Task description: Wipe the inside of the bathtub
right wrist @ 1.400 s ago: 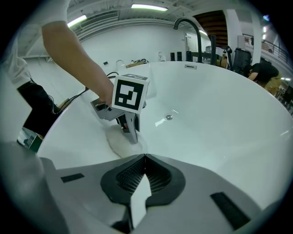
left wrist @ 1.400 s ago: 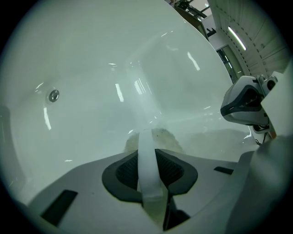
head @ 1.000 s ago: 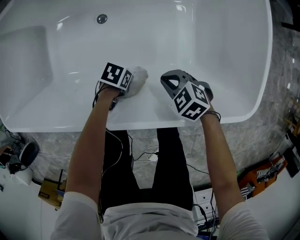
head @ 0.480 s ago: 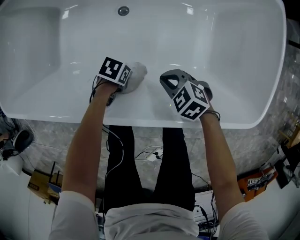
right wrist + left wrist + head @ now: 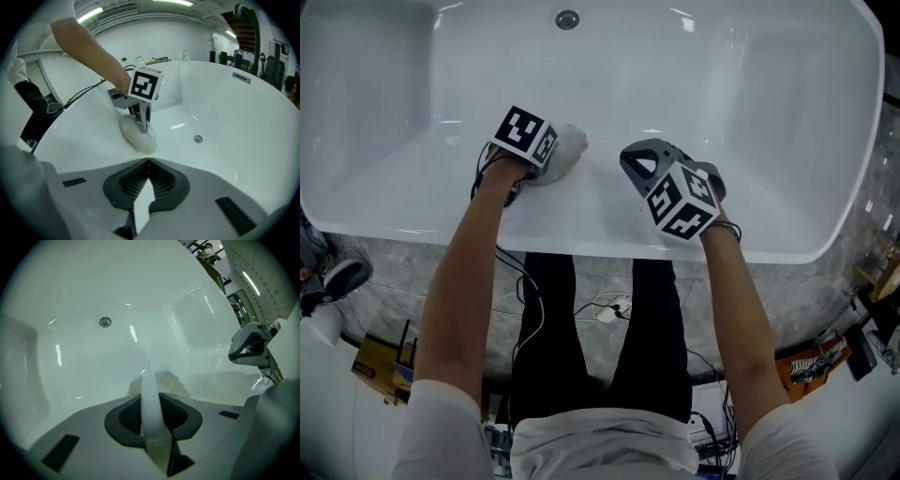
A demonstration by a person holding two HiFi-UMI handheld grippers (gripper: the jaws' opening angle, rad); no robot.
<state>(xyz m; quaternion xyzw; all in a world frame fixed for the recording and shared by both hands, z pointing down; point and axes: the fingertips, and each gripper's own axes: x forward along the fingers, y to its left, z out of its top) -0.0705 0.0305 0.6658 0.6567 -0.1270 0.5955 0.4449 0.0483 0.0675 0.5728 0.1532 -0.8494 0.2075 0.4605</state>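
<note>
Bathtub [image 5: 750,103]: glossy white. Cloth [image 5: 565,148]: off-white. My left tongs [image 5: 150,380] and right tongs [image 5: 149,161]: grey, dark ribbed inner faces, black-and-white square marker pattern. Floor [image 5: 825,281]: grey marbled. My trousers [image 5: 647,337]: black.

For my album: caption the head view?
Left gripper presses a fluffy white cloth inside the glossy white bathtub; right gripper shut, empty.
</note>
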